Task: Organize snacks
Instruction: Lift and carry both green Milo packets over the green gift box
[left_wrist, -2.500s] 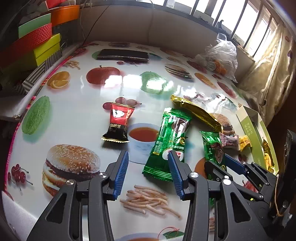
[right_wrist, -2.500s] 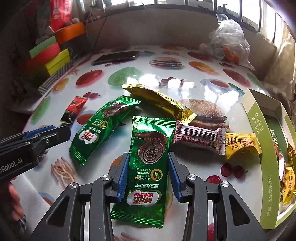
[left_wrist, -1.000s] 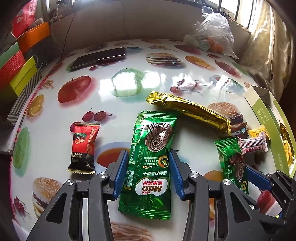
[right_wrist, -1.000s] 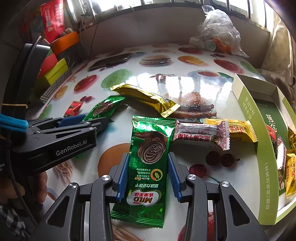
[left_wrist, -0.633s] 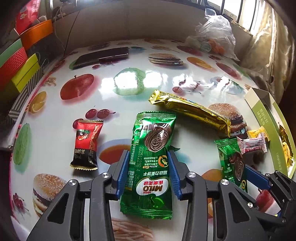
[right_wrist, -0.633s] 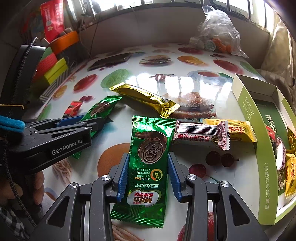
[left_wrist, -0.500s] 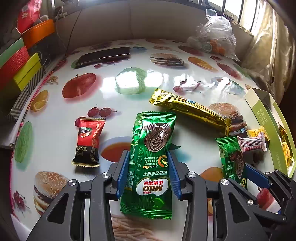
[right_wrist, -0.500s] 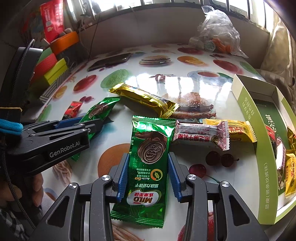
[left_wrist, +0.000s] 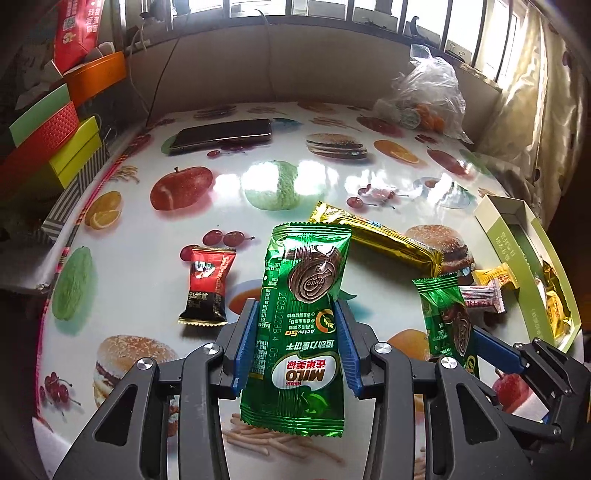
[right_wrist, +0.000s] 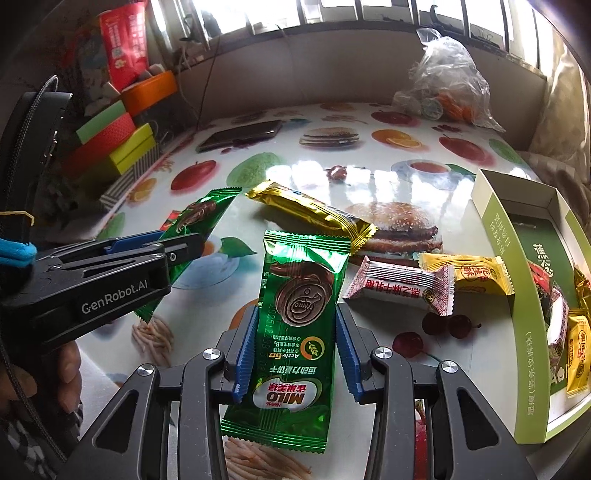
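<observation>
Green Milo packet (left_wrist: 301, 314) pinched by left gripper (left_wrist: 297, 347); second Milo packet (right_wrist: 295, 325) pinched by right gripper (right_wrist: 295, 354).

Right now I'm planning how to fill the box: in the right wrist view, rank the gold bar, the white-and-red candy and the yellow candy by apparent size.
1. gold bar, clearly the longest.
2. white-and-red candy.
3. yellow candy, only slightly smaller; its left end is overlapped, so this is uncertain.

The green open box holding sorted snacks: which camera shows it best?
The right wrist view: the green box shows nearly whole, with snacks visible inside. The left wrist view catches it only squeezed at the right edge.
</observation>
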